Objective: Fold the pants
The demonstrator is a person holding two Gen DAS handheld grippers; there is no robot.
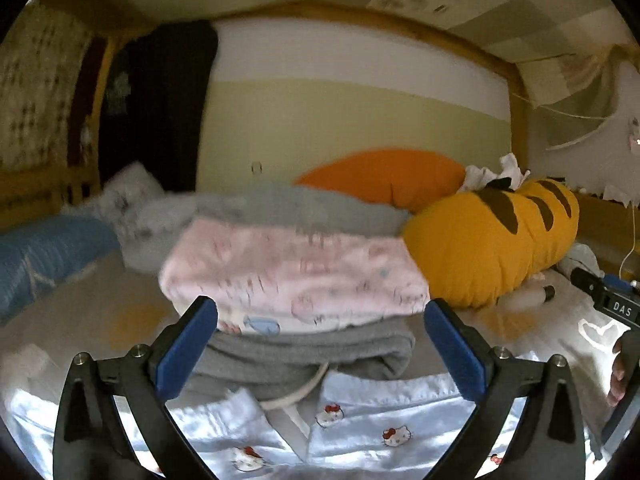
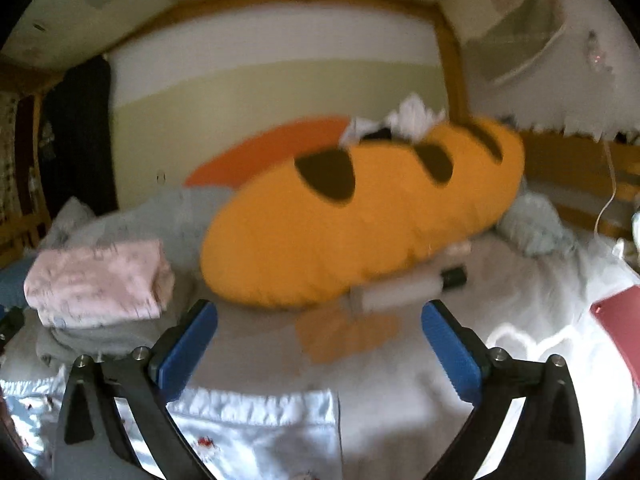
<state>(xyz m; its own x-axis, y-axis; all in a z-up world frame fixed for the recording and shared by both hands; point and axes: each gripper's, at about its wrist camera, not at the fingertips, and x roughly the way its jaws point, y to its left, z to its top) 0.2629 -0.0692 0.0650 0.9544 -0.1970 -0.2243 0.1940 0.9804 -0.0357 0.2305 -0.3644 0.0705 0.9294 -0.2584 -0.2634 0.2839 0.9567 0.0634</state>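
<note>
Light blue satin pants [image 1: 360,436] with small cat prints lie flat on the bed right below my left gripper [image 1: 320,344], which is open and empty above their far edge. The same pants show in the right wrist view [image 2: 256,432], under my right gripper [image 2: 320,348], which is open and empty. A stack of folded clothes lies just beyond the pants: a pink folded garment [image 1: 296,276] on top of a grey one [image 1: 312,356] with a white drawstring. The stack also shows in the right wrist view [image 2: 100,284] at the left.
A yellow striped plush pillow [image 1: 492,240] and an orange pillow [image 1: 384,176] lie at the back of the bed. A white bottle with a black cap [image 2: 404,288] lies by the plush. A pink flat object [image 2: 620,320] is at the right. A blue blanket [image 1: 44,256] is at the left.
</note>
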